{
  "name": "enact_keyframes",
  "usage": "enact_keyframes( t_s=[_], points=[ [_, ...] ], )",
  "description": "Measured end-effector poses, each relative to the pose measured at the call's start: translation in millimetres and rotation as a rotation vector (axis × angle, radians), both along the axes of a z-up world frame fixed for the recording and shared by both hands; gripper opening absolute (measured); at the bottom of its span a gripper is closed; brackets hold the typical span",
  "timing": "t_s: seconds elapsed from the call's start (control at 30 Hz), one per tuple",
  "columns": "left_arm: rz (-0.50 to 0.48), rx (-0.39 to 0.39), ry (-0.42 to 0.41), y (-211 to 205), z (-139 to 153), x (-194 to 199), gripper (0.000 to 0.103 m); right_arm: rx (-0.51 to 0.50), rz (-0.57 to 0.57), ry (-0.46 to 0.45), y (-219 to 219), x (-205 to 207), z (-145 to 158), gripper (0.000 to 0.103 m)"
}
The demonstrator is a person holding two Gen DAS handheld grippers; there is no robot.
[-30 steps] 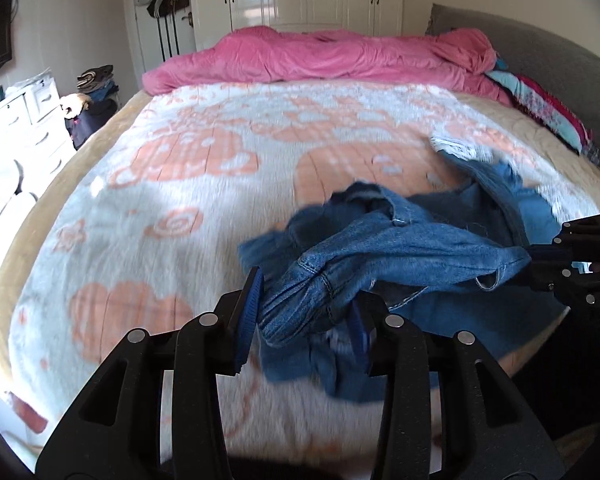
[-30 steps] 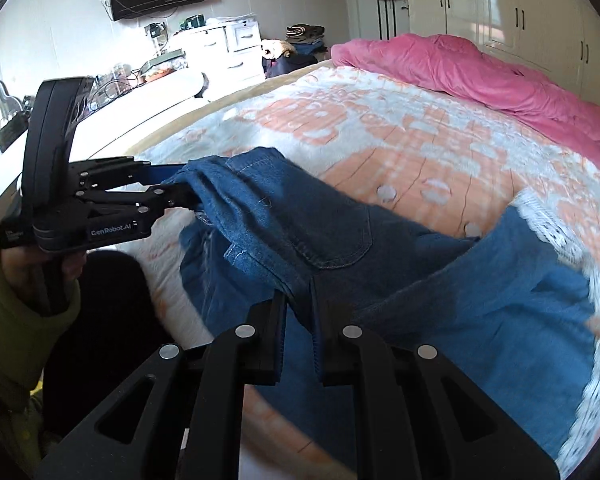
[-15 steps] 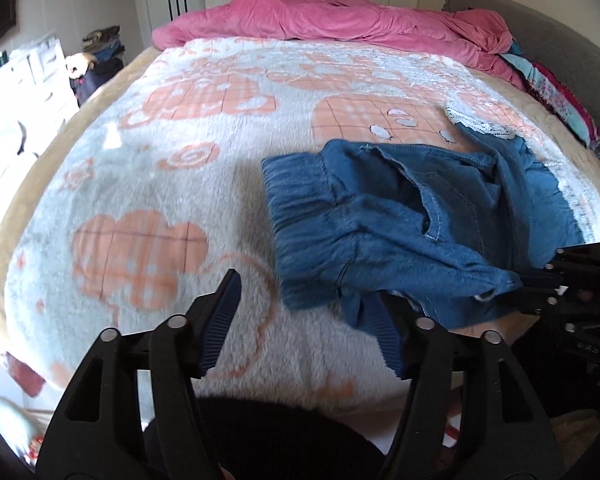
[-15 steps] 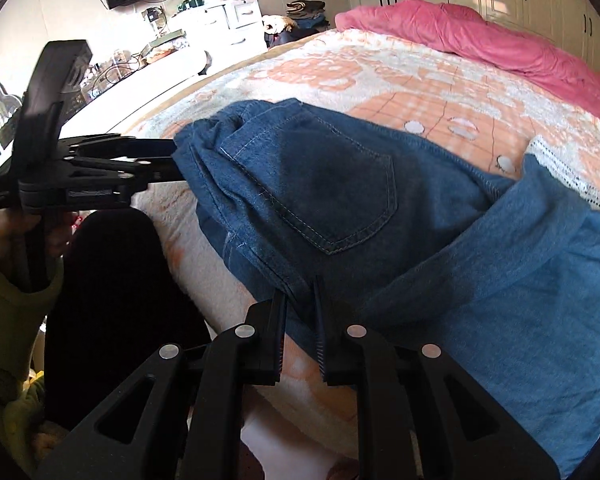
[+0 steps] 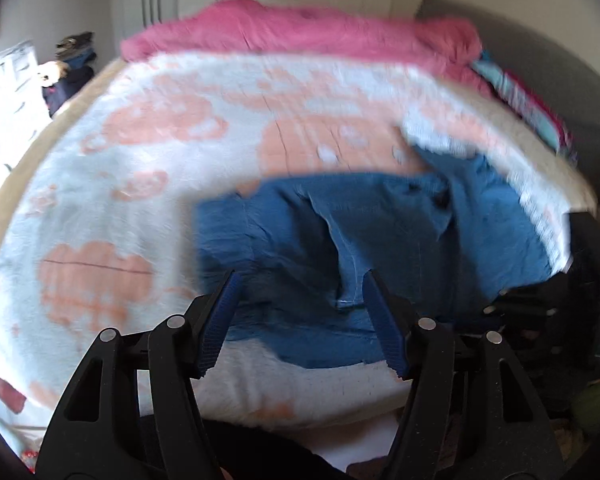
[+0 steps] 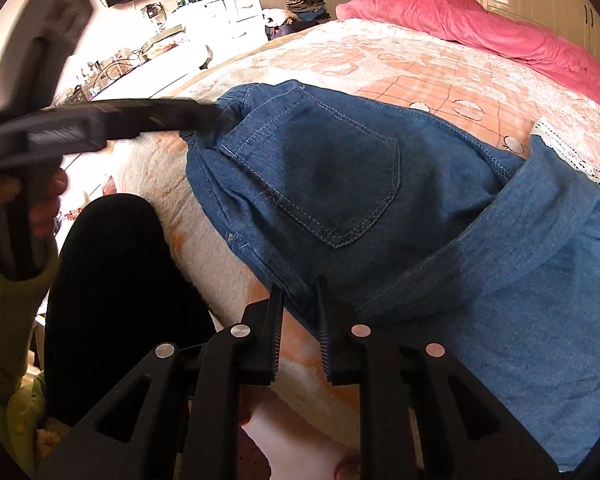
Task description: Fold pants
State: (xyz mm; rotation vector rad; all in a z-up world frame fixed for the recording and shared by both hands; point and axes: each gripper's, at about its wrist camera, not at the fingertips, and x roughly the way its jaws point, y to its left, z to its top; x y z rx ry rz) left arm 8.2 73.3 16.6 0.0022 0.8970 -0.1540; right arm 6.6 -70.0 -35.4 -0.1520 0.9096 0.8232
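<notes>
I see the bed [image 5: 112,184] under its peach-patterned blanket [image 6: 380,60], with the denim pants [image 6: 340,184] spread near its front edge. My right tongs [image 6: 300,312] are clamped on the pants' near edge. My left tongs [image 5: 300,312] gape apart just above the denim, gripping nothing.

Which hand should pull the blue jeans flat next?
Probably the right gripper: its fingers pinch the near edge of the blue denim jeans on the bed. The left gripper is open, holding nothing.
</notes>
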Motion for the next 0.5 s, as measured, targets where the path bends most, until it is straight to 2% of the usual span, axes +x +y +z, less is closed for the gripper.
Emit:
enact_keyframes(
  t_s=[0.07,0.1,0.2,0.3,0.43,0.5],
  points=[
    [0.013,0.086,0.043,-7,-21,9,0.056,0.011,0.011,0.008,-3,-1,2,0.022],
    [0.013,0.102,0.055,-8,-28,9,0.056,0.019,0.014,0.014,-5,-3,3,0.023],
    [0.018,0.064,0.046,-2,-27,7,0.056,0.047,0.009,0.027,-14,-6,12,0.026],
    [0.034,0.028,0.051,7,-29,7,0.056,0.087,-0.016,-0.003,-23,-7,28,0.027],
    [0.033,0.049,0.050,3,-30,8,0.056,0.103,-0.051,-0.029,-23,5,38,0.035],
    [0.033,0.052,0.047,1,-29,7,0.056,0.074,-0.072,-0.020,-16,16,29,0.035]
  ],
)
